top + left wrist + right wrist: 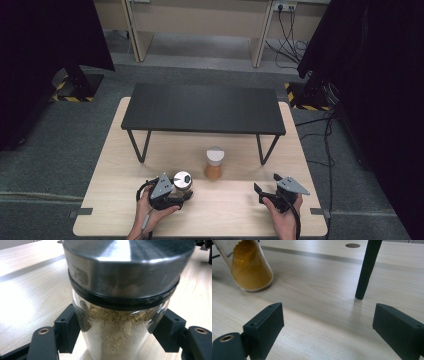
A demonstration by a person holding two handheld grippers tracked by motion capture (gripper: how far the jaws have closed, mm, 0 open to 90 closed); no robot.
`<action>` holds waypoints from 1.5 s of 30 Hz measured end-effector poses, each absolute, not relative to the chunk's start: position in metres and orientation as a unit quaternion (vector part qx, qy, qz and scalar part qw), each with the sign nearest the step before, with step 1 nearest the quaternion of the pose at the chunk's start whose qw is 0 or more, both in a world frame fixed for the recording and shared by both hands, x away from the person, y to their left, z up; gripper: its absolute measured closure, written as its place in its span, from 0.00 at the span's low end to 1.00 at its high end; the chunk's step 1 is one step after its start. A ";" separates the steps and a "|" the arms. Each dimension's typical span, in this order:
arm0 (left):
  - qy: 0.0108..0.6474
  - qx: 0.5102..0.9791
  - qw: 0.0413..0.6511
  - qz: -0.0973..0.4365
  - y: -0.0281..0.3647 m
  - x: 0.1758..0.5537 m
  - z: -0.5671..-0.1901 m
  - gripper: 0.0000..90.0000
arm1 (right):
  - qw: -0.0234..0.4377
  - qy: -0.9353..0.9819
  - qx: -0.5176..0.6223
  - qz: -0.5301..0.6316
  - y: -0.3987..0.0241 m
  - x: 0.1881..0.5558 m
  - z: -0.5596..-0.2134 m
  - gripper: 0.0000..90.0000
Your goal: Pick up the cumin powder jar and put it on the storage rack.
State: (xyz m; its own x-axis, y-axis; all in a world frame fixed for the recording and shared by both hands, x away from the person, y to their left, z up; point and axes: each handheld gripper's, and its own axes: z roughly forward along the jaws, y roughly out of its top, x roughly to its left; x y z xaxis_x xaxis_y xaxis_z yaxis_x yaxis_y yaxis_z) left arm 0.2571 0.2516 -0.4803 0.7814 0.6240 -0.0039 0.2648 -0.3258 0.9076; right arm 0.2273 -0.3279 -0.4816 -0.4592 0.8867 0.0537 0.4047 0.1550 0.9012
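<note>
**Operator:** My left gripper (117, 340) has its jaws clamped on the spice jar (120, 315), one pad on each side of the glass body, just under the steel lid (127, 265). The jar stands upright on the desk (30, 285), right between the jaws, with pale tan powder filling it up to near the black collar.

**Second:** How do you expect it to handle?

**Operator:** Rigid and smooth. Glass won't give under the pads, so I judge it slippery, and breakable if it drops. With that much powder plus a metal lid it should feel moderately heavy and a bit top-weighted. The straight wall below the collar looks like the best place to hold: the collar overhangs the pads and should catch the jar if it slides down.

**Second:** And the lid itself?

**Operator:** I'd stay off it. It's polished and tapered, and I can't tell how firmly it sits.

**Second:** Your other side?

**Operator:** The right gripper (327, 327) has its jaws spread wide with nothing between them, just bare desk. Ahead of them and off to their left stands a second jar (249, 265) of orange powder; ahead to their right is a leg (367, 270) of the black shelf (202, 109).

**Second:** Any risk there?

**Operator:** From the high view, the orange jar (214, 164) stands near the held one (182, 182), beyond my left jaws, so I'd lift straight up.
</note>
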 end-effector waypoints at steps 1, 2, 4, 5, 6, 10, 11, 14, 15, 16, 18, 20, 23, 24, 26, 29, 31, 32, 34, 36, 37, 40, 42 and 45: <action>0.282 0.790 0.514 0.181 0.255 0.252 -0.478 0.33 | 0.257 0.715 0.452 0.468 -0.328 0.227 -0.482 0.11; 0.282 0.790 0.514 0.181 0.255 0.252 -0.478 0.33 | 0.257 0.715 0.452 0.468 -0.328 0.227 -0.482 0.11; 0.286 0.784 0.517 0.189 0.261 0.242 -0.472 0.33 | 0.255 0.715 0.452 0.469 -0.329 0.228 -0.482 0.11; 0.287 0.783 0.516 0.193 0.263 0.238 -0.469 0.33 | 0.255 0.715 0.452 0.469 -0.329 0.228 -0.482 0.11; 0.288 0.783 0.516 0.196 0.264 0.236 -0.468 0.33 | 0.255 0.715 0.451 0.469 -0.329 0.228 -0.482 0.11; 0.290 0.782 0.514 0.201 0.272 0.230 -0.465 0.33 | 0.255 0.715 0.451 0.469 -0.329 0.228 -0.482 0.11; 0.290 0.783 0.513 0.201 0.273 0.230 -0.464 0.33 | 0.254 0.714 0.452 0.471 -0.330 0.228 -0.482 0.11; 0.290 0.783 0.513 0.198 0.277 0.230 -0.465 0.33 | 0.254 0.714 0.452 0.470 -0.330 0.228 -0.482 0.11; 0.286 0.786 0.511 0.199 0.278 0.231 -0.464 0.33 | 0.254 0.715 0.452 0.469 -0.329 0.228 -0.482 0.11; 0.285 0.786 0.511 0.199 0.278 0.231 -0.464 0.33 | 0.254 0.715 0.452 0.469 -0.329 0.228 -0.481 0.11; 0.283 0.786 0.512 0.200 0.278 0.231 -0.463 0.33 | 0.254 0.716 0.452 0.468 -0.329 0.229 -0.481 0.11; 0.280 0.784 0.516 0.201 0.278 0.229 -0.461 0.33 | 0.254 0.716 0.452 0.468 -0.329 0.229 -0.481 0.11; 0.276 0.780 0.524 0.202 0.278 0.227 -0.456 0.33 | 0.256 0.715 0.451 0.469 -0.329 0.228 -0.482 0.11; 0.275 0.778 0.527 0.203 0.278 0.226 -0.455 0.33 | 0.256 0.715 0.450 0.469 -0.329 0.228 -0.482 0.11; 0.274 0.776 0.531 0.203 0.279 0.225 -0.453 0.33 | 0.257 0.716 0.450 0.468 -0.328 0.227 -0.482 0.11; 0.273 0.772 0.537 0.203 0.279 0.223 -0.448 0.33 | 0.259 0.717 0.449 0.467 -0.328 0.227 -0.482 0.11; 0.273 0.773 0.534 0.205 0.278 0.221 -0.442 0.33 | 0.259 0.717 0.449 0.467 -0.328 0.227 -0.482 0.11; 0.277 0.772 0.535 0.206 0.278 0.220 -0.439 0.33 | 0.259 0.716 0.449 0.468 -0.328 0.227 -0.482 0.11; 0.279 0.770 0.536 0.204 0.278 0.219 -0.435 0.33 | 0.259 0.715 0.449 0.468 -0.328 0.227 -0.482 0.11; 0.280 0.769 0.537 0.205 0.278 0.218 -0.430 0.33 | 0.260 0.716 0.449 0.467 -0.328 0.227 -0.482 0.11; 0.281 0.768 0.537 0.206 0.277 0.217 -0.428 0.33 | 0.260 0.716 0.448 0.467 -0.328 0.227 -0.482 0.11; 0.284 0.765 0.539 0.209 0.277 0.214 -0.421 0.33 | 0.262 0.716 0.448 0.467 -0.327 0.226 -0.482 0.11; 0.283 0.764 0.541 0.209 0.278 0.214 -0.415 0.33 | 0.261 0.715 0.449 0.468 -0.327 0.226 -0.482 0.11; 0.282 0.763 0.541 0.214 0.278 0.212 -0.406 0.33 | 0.261 0.715 0.449 0.468 -0.328 0.226 -0.482 0.11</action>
State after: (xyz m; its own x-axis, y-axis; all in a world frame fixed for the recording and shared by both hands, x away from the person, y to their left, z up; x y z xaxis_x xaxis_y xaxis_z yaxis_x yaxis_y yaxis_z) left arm 0.2123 0.2776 -0.4065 0.7493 0.6618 0.0217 0.1981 -0.2553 0.9464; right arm 0.2262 -0.3276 -0.4822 -0.4606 0.8863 0.0478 0.3981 0.1581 0.9036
